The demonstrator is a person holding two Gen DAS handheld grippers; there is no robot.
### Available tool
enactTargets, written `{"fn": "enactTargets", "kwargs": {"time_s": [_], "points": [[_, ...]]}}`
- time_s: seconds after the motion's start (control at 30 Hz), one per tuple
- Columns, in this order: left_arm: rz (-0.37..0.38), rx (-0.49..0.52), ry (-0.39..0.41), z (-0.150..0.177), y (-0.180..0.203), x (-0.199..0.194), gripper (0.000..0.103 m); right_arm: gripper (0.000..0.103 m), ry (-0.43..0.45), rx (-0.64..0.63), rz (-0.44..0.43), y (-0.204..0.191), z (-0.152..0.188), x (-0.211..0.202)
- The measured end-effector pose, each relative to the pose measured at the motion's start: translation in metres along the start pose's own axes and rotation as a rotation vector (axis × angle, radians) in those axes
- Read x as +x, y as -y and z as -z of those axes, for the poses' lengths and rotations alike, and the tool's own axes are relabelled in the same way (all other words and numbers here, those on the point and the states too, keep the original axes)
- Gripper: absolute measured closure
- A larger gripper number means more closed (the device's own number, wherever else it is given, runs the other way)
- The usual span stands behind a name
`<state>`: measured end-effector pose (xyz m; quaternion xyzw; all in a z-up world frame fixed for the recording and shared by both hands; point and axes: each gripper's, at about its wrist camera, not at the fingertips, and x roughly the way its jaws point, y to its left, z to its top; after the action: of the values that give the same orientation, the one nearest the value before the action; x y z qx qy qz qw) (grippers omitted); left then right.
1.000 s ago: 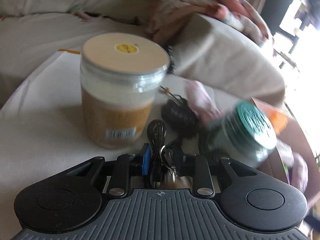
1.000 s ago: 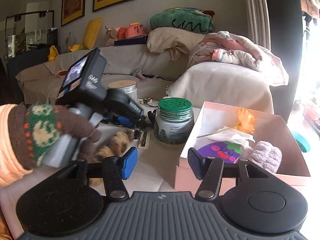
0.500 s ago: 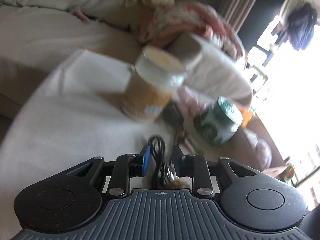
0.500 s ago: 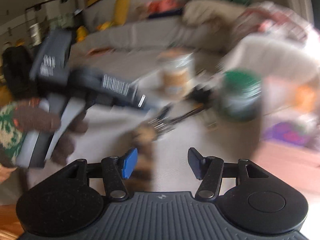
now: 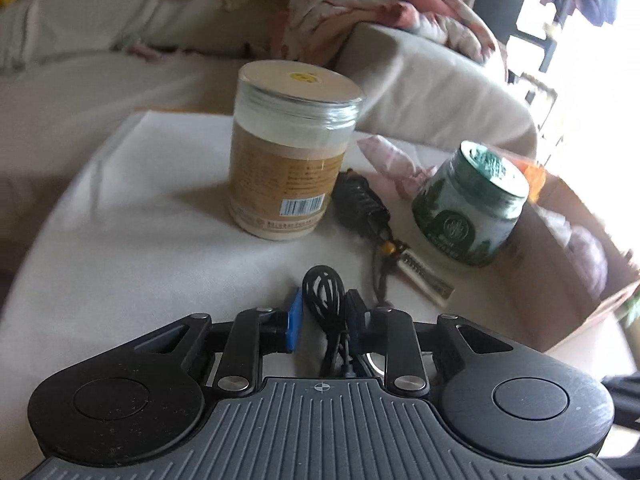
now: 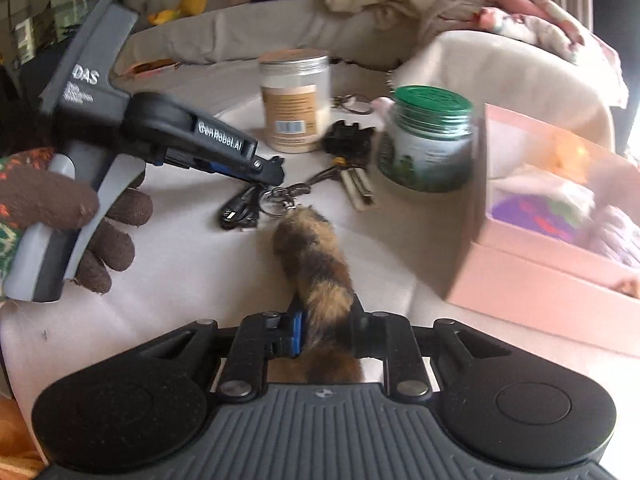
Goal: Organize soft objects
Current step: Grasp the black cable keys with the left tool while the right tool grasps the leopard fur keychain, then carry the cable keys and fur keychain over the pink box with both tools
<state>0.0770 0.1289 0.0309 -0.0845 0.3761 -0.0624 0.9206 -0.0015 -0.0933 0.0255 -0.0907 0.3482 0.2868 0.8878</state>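
A brown and orange furry tail keychain (image 6: 316,264) lies on the white cloth, its ring end pointing away from me. My right gripper (image 6: 326,328) is shut on the tail's near end. My left gripper (image 5: 322,316) is shut on a coiled black cable (image 5: 324,292); in the right wrist view the left gripper (image 6: 272,172) hovers over the cable (image 6: 240,212) beside the keychain ring (image 6: 280,200). A pink box (image 6: 552,280) at right holds soft toys, including a purple one (image 6: 532,212).
A tan jar with a pale lid (image 5: 288,160) and a green-lidded jar (image 5: 468,208) stand on the cloth. A black key fob with keys (image 5: 364,204) lies between them. A sofa piled with blankets (image 6: 500,20) is behind.
My right gripper moved forward and down and closed on the furry tail; it was open before. My left gripper stayed shut on the cable and swung about over the table.
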Motion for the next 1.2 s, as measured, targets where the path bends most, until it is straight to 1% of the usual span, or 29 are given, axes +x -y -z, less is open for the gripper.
{"fn": "enactTargets", "kwargs": {"time_s": [0.03, 0.1, 0.17, 0.23, 0.3, 0.37, 0.4, 0.5, 0.6, 0.67, 0.73, 0.8, 0.97, 1.0, 1.03, 1.07, 1.1, 1.13, 1.2], "points": [[-0.008, 0.021, -0.004, 0.001, 0.001, -0.001, 0.073, 0.077, 0.004, -0.007, 0.003, -0.001, 0.001, 0.000], [-0.021, 0.050, -0.015, 0.004, -0.001, -0.005, 0.073, 0.062, 0.005, -0.038, 0.010, -0.005, 0.000, 0.001], [-0.021, 0.066, -0.030, 0.006, -0.003, -0.010, 0.073, 0.059, 0.016, -0.074, 0.025, -0.010, -0.006, 0.008], [-0.009, 0.078, -0.043, 0.009, -0.006, -0.014, 0.073, 0.059, 0.034, -0.119, 0.037, -0.017, -0.011, 0.011], [0.005, 0.068, -0.046, 0.012, -0.007, -0.017, 0.074, 0.059, 0.052, -0.158, 0.044, -0.022, -0.020, 0.016], [0.019, 0.045, -0.031, 0.019, -0.010, -0.022, 0.074, 0.059, 0.055, -0.172, 0.041, -0.025, -0.032, 0.025], [0.024, 0.050, -0.023, 0.022, -0.010, -0.024, 0.074, 0.059, 0.049, -0.169, 0.038, -0.025, -0.039, 0.030], [0.039, 0.102, 0.005, 0.033, -0.008, -0.030, 0.075, 0.059, 0.025, -0.123, -0.009, -0.022, -0.063, 0.045], [0.063, 0.107, 0.027, 0.040, -0.011, -0.035, 0.077, 0.059, -0.013, -0.068, -0.068, -0.019, -0.080, 0.059], [0.076, 0.109, 0.035, 0.042, -0.016, -0.038, 0.081, 0.059, -0.043, -0.036, -0.085, -0.018, -0.087, 0.069], [0.076, 0.120, 0.045, 0.045, -0.019, -0.041, 0.082, 0.059, -0.065, -0.006, -0.098, -0.019, -0.088, 0.077], [0.071, 0.129, 0.061, 0.048, -0.022, -0.045, 0.082, 0.058, -0.085, -0.008, -0.098, -0.024, -0.086, 0.084], [0.106, 0.093, 0.093, 0.054, -0.033, -0.047, 0.082, 0.058, -0.055, -0.129, -0.043, -0.044, -0.078, 0.082], [0.110, 0.087, 0.095, 0.054, -0.034, -0.047, 0.082, 0.059, -0.055, -0.135, -0.041, -0.044, -0.078, 0.082], [0.113, 0.084, 0.096, 0.054, -0.035, -0.047, 0.082, 0.060, -0.059, -0.130, -0.043, -0.044, -0.078, 0.081], [0.116, 0.079, 0.098, 0.054, -0.036, -0.047, 0.082, 0.071, -0.064, -0.120, -0.050, -0.043, -0.078, 0.079], [0.119, 0.074, 0.099, 0.055, -0.037, -0.047, 0.082, 0.075, -0.068, -0.113, -0.046, -0.042, -0.079, 0.077], [0.121, 0.068, 0.100, 0.055, -0.037, -0.047, 0.082, 0.075, -0.070, -0.102, -0.041, -0.041, -0.080, 0.075], [0.117, 0.061, 0.104, 0.055, -0.037, -0.047, 0.082, 0.075, -0.046, -0.070, -0.048, -0.035, -0.081, 0.065]]}}
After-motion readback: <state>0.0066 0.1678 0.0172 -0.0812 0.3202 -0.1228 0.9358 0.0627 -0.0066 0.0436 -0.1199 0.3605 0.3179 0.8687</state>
